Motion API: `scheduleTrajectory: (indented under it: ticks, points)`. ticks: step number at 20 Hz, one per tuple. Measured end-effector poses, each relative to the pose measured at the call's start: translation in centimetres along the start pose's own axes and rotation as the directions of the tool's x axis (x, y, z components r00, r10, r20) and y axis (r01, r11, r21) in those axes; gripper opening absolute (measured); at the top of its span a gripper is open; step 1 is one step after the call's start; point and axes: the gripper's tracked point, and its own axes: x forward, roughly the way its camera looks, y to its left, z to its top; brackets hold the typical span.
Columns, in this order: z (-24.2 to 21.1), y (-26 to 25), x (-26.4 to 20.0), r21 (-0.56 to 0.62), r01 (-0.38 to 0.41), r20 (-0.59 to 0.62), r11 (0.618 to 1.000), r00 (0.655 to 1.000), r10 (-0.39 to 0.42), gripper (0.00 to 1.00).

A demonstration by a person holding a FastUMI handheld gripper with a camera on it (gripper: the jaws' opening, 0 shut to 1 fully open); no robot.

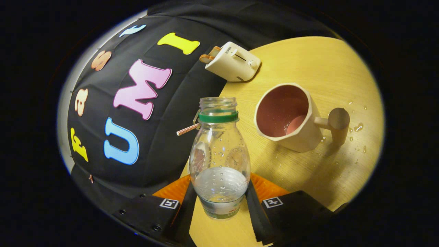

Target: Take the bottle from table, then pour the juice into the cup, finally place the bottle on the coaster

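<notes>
My gripper (pixel 220 197) is shut on a clear bottle (pixel 219 154), one finger pressing on each side of its lower body. The bottle has a green ring under its uncapped mouth, and a little pale liquid lies at its base. It leans at an angle to the wooden table (pixel 308 61). Beyond the fingers to the right stands the cream cup (pixel 291 118) with a pink inside and a thick handle. A small pool of liquid sits in its bottom. The bottle's mouth is beside the cup's rim, not over it.
A cream toaster (pixel 235 61) with a slice of bread in it stands at the far edge of the table. Drops of liquid (pixel 358 127) lie on the wood near the cup's handle. A striped stick (pixel 187 130) pokes out behind the bottle's neck.
</notes>
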Motion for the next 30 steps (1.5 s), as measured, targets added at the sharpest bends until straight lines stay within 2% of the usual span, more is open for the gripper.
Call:
scheduleTrajectory:
  ticks: [10,17,30]
  points:
    - [1.0,-0.1,1.4,0.26,0.026,-0.033,0.965,0.999,-0.018,0.74]
    - [1.2,0.2,1.3,0.42,0.039,-0.038,0.907,0.999,-0.025,0.74]
    - [0.9,1.7,1.1,0.591,0.057,-0.075,0.805,0.997,-0.016,0.74]
